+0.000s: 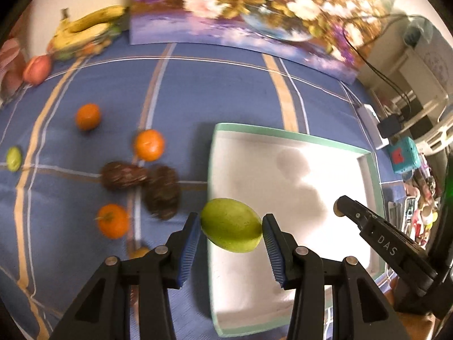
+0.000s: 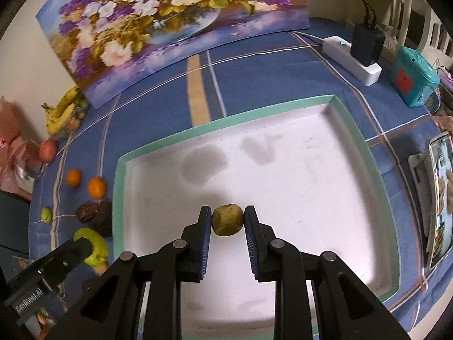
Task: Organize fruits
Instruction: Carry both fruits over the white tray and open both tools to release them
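My left gripper (image 1: pixel 231 223) is shut on a large green fruit (image 1: pixel 230 224) and holds it over the left rim of the white tray with a mint-green rim (image 1: pixel 283 133). My right gripper (image 2: pixel 228 220) is shut on a small brownish-green fruit (image 2: pixel 228 220) above the tray's white floor (image 2: pixel 311 184). On the blue cloth left of the tray lie three oranges (image 1: pixel 149 144), two dark brown fruits (image 1: pixel 162 190), a small green fruit (image 1: pixel 13 158) and a red apple (image 1: pixel 36 68). The left gripper with its green fruit (image 2: pixel 96 243) shows in the right wrist view.
Bananas (image 1: pixel 85 27) lie at the back left beside a flower painting (image 1: pixel 240 8) leaning on the wall. A white power strip (image 2: pixel 352 59) with a black adapter, a teal box (image 2: pixel 414 78) and a phone (image 2: pixel 440 195) stand to the right of the tray.
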{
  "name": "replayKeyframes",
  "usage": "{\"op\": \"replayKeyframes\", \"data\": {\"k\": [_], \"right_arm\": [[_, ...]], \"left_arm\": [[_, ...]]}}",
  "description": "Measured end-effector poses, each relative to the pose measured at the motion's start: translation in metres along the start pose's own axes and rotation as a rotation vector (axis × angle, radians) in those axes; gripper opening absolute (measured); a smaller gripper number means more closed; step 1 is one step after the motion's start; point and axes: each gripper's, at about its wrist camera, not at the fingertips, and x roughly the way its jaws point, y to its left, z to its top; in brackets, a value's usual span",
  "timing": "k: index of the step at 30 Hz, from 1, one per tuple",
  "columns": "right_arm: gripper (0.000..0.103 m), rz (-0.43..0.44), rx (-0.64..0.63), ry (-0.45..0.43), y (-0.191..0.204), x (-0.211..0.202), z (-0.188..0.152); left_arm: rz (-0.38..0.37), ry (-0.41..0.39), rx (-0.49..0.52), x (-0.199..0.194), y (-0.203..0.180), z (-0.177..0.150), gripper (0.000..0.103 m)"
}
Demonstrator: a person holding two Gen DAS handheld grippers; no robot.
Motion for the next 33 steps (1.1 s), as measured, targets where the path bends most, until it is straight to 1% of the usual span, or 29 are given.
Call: {"op": "replayKeyframes", "data": {"k": [6, 12, 13, 19, 30, 33], "right_arm": [[0.025, -0.032, 0.007, -0.004, -0.013, 0.005, 0.011], [0.025, -0.053, 0.013, 0.004, -0.02, 0.013, 0.017], [0.025, -0.056, 0.013, 0.007, -0.02, 0.014, 0.017], [0.025, -0.065, 0.012, 0.051, -0.022, 0.029, 0.013], [0.025, -0.062, 0.012, 0.049, -0.023, 0.031, 0.01], [0.025, -0.063, 0.01, 0.05, -0.023, 0.031, 0.01]], "left_arm": [[0.01, 0.018, 0.048, 0.019, -0.022, 0.002, 0.048], [0.024, 0.043, 0.057, 0.036, -0.026, 0.002, 0.048], [0.025, 0.033, 0.059, 0.038, -0.027, 0.002, 0.048], [0.037, 0.028, 0.07, 0.041, -0.029, 0.002, 0.048], [0.012, 0.029, 0.038, 0.042, -0.023, 0.002, 0.048], [0.016, 0.032, 0.041, 0.041, -0.023, 0.002, 0.049]]}}
